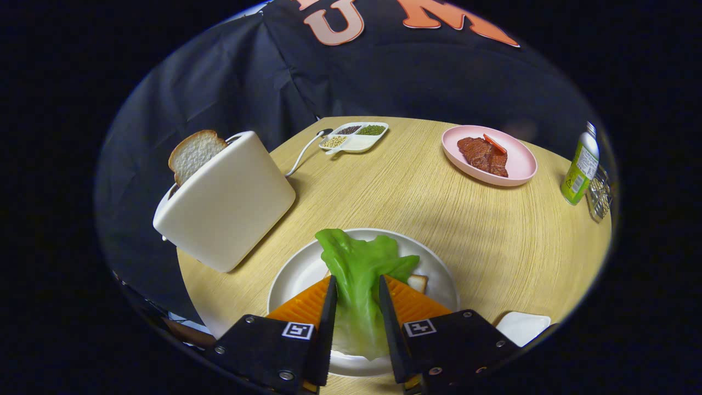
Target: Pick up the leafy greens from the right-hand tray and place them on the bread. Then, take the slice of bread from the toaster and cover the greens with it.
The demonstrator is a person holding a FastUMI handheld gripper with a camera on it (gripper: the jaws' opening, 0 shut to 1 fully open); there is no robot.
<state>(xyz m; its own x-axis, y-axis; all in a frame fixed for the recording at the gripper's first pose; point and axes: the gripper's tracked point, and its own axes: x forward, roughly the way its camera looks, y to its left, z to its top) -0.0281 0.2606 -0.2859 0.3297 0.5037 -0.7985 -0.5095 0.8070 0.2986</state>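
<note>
Pinching the greens point(359, 274) between both fingers, the gripper point(355, 285) hangs over a white plate point(293, 274) on the round worktop point(439, 219). Leaf stem runs back between the fingers; its top spreads just ahead of them. A corner of bread point(418, 282) peeks out beside the leaf on the plate. Left of the plate stands a toaster point(227, 203) with a slice point(193, 153) sticking up. Beyond lie a divided dish point(355, 137), a pink plate point(521, 164) with meat point(482, 155), and a bottle point(580, 167).
</note>
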